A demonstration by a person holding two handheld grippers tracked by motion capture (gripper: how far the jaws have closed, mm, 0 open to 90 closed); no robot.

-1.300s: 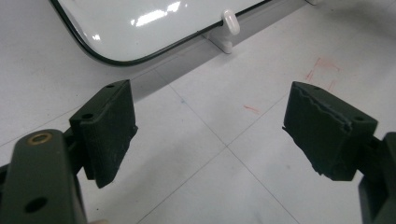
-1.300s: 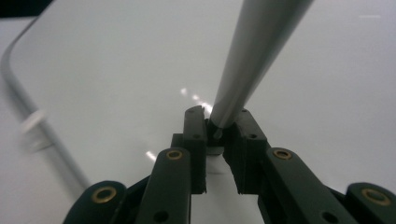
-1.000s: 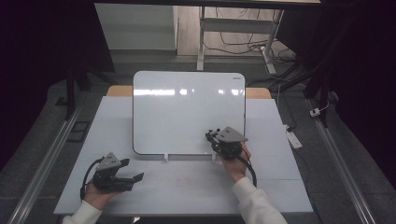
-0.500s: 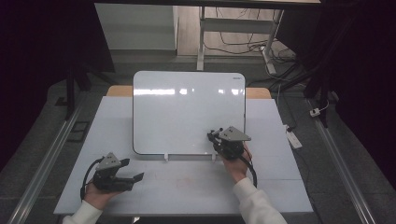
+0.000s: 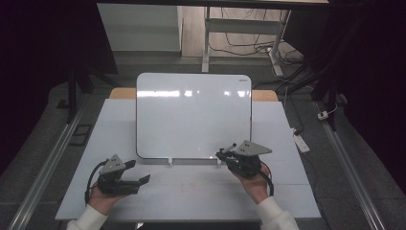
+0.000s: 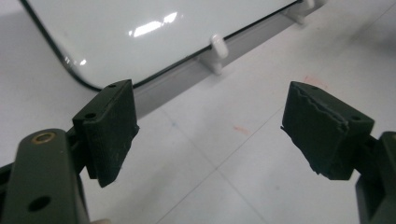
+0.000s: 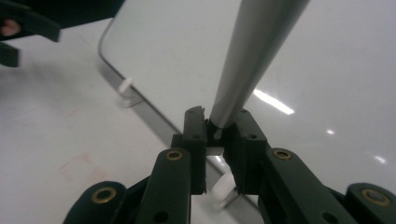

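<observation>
The white counter (image 5: 191, 191) carries a large whiteboard (image 5: 191, 115) that lies flat across its far half, held along its near edge by small white clips (image 5: 169, 161). The board is blank; a tiny dark mark sits in its far right corner, too small to read. Faint reddish smudges mark the counter just in front of the board.

The person's forearms come in from the near edge in white sleeves. The left hand (image 5: 103, 196) rests low on the counter at the near left, well apart from the board's near left corner, with the left tongs (image 5: 141, 180) lying nearly level and pointing toward the middle of the counter. In the left gripper view those tongs (image 6: 208, 133) stand wide, with bare counter between them and the board's rounded corner beyond.

The right hand (image 5: 256, 184) is at the near right, at the board's near edge, wrist raised a little, with the right tongs (image 5: 225, 154) pointing left and away, over the lower right part of the board. In the right gripper view the right tongs (image 7: 217, 133) are narrow, clamped on the end of a grey marker (image 7: 254, 56), which runs up and away from them above the board's glossy surface. In the high view the marker (image 5: 231, 147) shows as a short dark stub above the board's near right edge.
</observation>
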